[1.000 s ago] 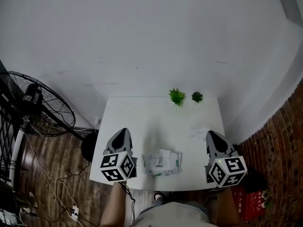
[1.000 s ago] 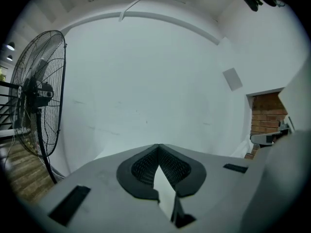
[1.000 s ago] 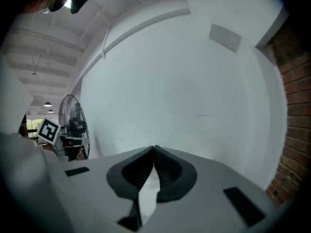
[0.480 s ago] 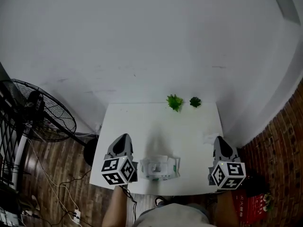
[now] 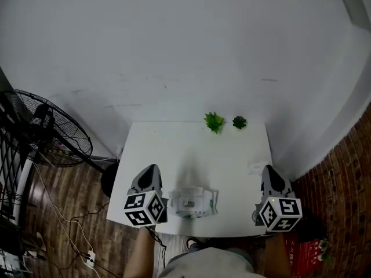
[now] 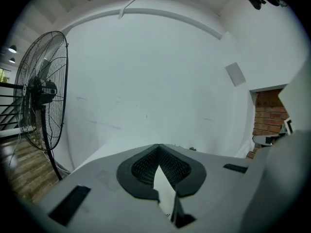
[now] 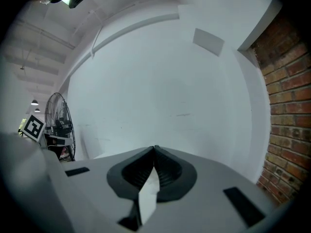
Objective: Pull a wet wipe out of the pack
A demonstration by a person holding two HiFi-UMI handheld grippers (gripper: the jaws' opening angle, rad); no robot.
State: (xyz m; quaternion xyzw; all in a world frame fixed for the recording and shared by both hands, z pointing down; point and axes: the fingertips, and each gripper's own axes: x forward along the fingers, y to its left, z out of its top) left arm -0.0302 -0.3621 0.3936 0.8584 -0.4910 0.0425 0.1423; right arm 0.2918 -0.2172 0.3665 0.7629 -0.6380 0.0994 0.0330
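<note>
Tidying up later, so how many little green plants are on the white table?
2. Both stand at the table's far edge: the lighter plant left, the darker plant just right of it. The left gripper and right gripper cover small bits of the near edge.

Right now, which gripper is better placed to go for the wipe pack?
Left, probably. The left gripper sits beside the wipe pack, jaws shut and empty; the right gripper, also shut, is farther off at the table edge.
</note>
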